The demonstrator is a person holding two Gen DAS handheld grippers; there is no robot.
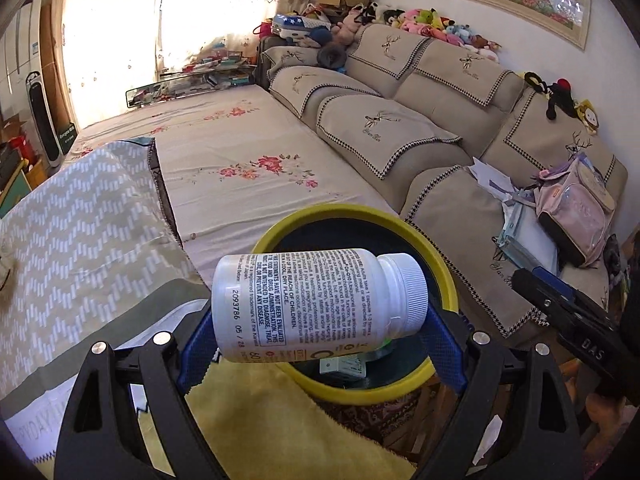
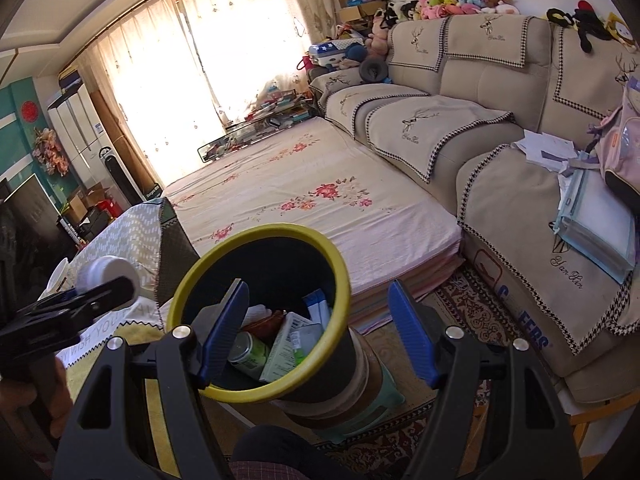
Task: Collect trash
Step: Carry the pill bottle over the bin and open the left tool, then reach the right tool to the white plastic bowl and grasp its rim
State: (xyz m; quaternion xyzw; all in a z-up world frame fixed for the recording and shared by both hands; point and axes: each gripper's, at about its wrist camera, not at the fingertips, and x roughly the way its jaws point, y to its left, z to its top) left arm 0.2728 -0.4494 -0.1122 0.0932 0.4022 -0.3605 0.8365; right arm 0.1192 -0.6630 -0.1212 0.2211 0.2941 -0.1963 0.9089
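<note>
Your left gripper [image 1: 320, 336] clamps a white pill bottle [image 1: 316, 304] sideways between its blue pads, jaws spread wide across its length, base to cap; the bottle hangs just above the yellow-rimmed bin [image 1: 440, 264]. Your right gripper [image 2: 316, 332] stands parted and grasps nothing; its pads flank the bin [image 2: 340, 276], which holds cartons and a green can [image 2: 248, 354], beside the flowered mattress [image 2: 320, 184].
</note>
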